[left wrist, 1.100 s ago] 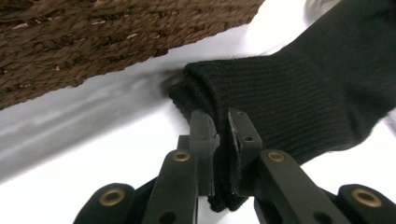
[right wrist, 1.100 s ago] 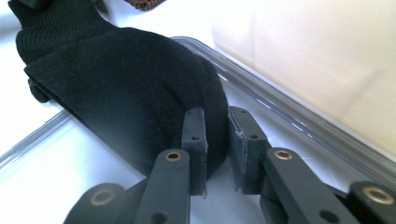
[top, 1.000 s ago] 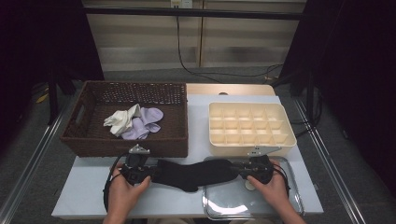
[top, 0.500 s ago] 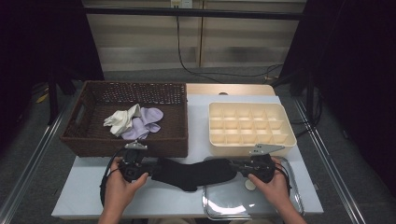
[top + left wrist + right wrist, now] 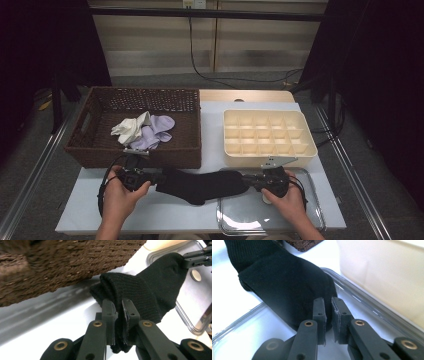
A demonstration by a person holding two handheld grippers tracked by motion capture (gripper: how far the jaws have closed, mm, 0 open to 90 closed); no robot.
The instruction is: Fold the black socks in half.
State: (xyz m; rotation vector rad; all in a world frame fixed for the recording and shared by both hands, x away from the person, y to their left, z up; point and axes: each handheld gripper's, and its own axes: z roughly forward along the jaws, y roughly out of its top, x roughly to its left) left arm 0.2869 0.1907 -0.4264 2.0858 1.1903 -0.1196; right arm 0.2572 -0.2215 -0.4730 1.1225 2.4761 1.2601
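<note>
I hold the black sock [image 5: 202, 186] stretched between my two tongs, low over the table [image 5: 165, 215] in front of the basket [image 5: 137, 125]. My left tongs [image 5: 156, 177] are clamped on its cuff end, my right tongs [image 5: 246, 181] on its toe, above the clear tray [image 5: 310, 215]. The right bite looks thin, just the toe's edge, so more pull could slip it free. The sock's sagging middle could also drag on the tray's rim and bunch.
</note>
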